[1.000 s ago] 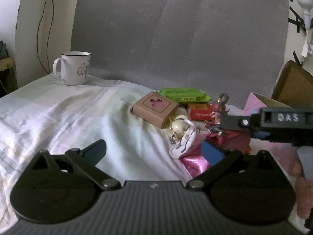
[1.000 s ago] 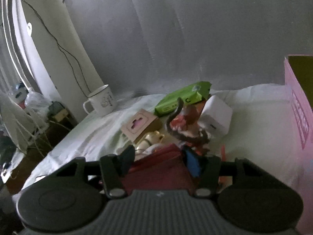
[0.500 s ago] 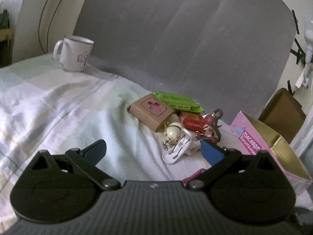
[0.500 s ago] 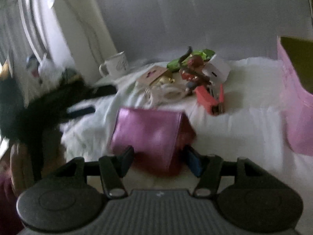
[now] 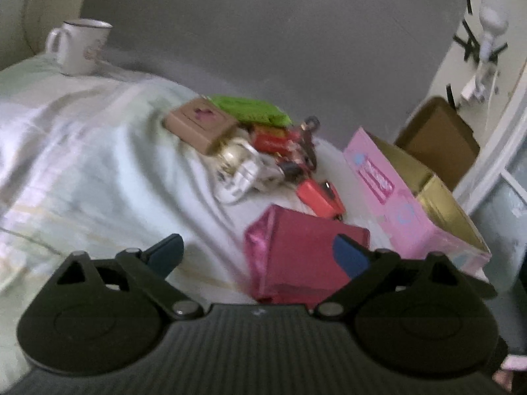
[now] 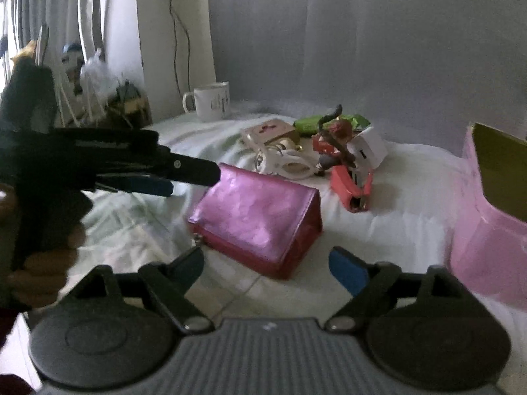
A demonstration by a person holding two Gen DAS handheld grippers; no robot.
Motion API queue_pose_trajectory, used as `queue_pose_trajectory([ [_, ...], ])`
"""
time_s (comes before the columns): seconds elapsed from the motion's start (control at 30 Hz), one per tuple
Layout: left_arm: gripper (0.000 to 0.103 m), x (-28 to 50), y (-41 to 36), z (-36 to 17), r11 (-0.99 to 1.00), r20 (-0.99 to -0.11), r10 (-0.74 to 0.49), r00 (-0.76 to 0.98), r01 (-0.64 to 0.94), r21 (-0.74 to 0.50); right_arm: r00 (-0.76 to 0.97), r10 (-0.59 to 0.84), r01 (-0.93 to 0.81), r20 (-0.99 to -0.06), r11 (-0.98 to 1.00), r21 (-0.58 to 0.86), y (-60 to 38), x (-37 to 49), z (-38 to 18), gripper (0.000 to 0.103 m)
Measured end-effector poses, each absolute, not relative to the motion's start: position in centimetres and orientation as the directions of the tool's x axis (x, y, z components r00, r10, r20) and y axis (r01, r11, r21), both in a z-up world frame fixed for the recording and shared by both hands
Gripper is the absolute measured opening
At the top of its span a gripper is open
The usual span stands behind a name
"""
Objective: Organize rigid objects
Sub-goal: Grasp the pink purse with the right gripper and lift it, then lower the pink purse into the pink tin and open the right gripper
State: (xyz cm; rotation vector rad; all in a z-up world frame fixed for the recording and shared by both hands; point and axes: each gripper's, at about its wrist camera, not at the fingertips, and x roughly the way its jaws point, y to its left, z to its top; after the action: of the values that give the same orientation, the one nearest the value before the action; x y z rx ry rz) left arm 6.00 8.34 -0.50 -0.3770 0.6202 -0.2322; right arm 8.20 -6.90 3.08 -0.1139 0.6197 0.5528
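On the bed: a shiny pink bag lies flat
Right gripper: jaws opening, bag just ahead, not touched
Left gripper: wide apart, holding nothing

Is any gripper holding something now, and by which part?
Nothing is held. The right gripper is opening, its pads clear of the pink pouch; the left gripper is open.

pouch: metallic pink | box: pink (gold inside) | mug: white | clip: coral
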Motion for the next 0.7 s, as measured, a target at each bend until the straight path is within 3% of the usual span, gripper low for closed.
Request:
queue_pose_trajectory([
  [0.1,0.094,7.1,6.2,-1.3,0.933,-0.552,-0.312,0.773,0.137,-0.334,0.637,0.459,-0.547,-0.619,0.835,0.057,-6.2,10.2,2.5,0.091],
  [0.13,0.092,7.1,5.2,-1.4,0.943,-0.553,-0.303,0.776,0.161,-0.291,0.617,0.463,-0.558,-0.636,0.827,0.060,-5.9,11.0,2.1,0.089],
  [0.17,0.080,7.0,4.6,-1.4,0.939,-0.549,-0.325,0.770,0.191,-0.287,0.595,0.473,-0.568,-0.650,0.819,0.076,-5.6,11.6,1.6,0.083],
  [0.2,0.079,6.8,4.1,-1.2,0.944,-0.557,-0.314,0.769,0.189,-0.272,0.605,0.483,-0.577,-0.633,0.814,0.069,-5.4,11.6,1.5,0.079],
  [0.23,0.079,6.5,3.7,-0.9,0.952,-0.558,-0.294,0.776,0.184,-0.246,0.616,0.481,-0.583,-0.624,0.811,0.049,-5.0,11.4,1.6,0.071],
  [0.37,0.079,5.9,3.2,0.4,0.949,-0.536,-0.306,0.787,0.209,-0.235,0.677,0.456,-0.570,-0.578,0.822,-0.019,-5.1,9.6,2.0,0.067],
  [0.7,0.079,7.7,-4.6,6.0,0.907,-0.405,-0.421,0.811,0.385,-0.172,0.848,0.340,-0.429,-0.407,0.890,-0.151,-10.6,7.6,6.6,0.066],
])
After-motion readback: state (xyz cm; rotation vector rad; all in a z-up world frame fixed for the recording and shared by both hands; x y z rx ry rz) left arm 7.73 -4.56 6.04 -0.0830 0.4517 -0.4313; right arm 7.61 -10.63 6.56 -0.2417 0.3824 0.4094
